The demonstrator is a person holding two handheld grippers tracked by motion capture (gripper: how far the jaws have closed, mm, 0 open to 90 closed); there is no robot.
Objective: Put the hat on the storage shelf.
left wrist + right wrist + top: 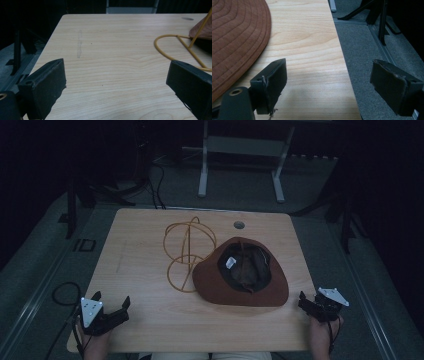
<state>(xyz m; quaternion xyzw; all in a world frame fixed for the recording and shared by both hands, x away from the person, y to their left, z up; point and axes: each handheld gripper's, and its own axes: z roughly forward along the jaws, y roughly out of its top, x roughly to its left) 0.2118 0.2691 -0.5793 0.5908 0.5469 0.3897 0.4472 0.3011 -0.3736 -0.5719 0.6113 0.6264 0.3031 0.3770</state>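
Dark room, grey carpet | light wooden table (150,320) | brown hat (240,272), yellow wire stand (187,252) | both tongs released, empty

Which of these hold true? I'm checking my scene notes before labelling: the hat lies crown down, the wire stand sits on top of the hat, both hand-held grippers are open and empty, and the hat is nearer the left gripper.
1. The hat lies crown down, its inside facing up. True.
2. The wire stand sits on top of the hat. False: it stands on the table beside the hat, at its left.
3. Both the left hand-held gripper and the right hand-held gripper are open and empty. True.
4. The hat is nearer the left one. False: it lies nearer the right one.
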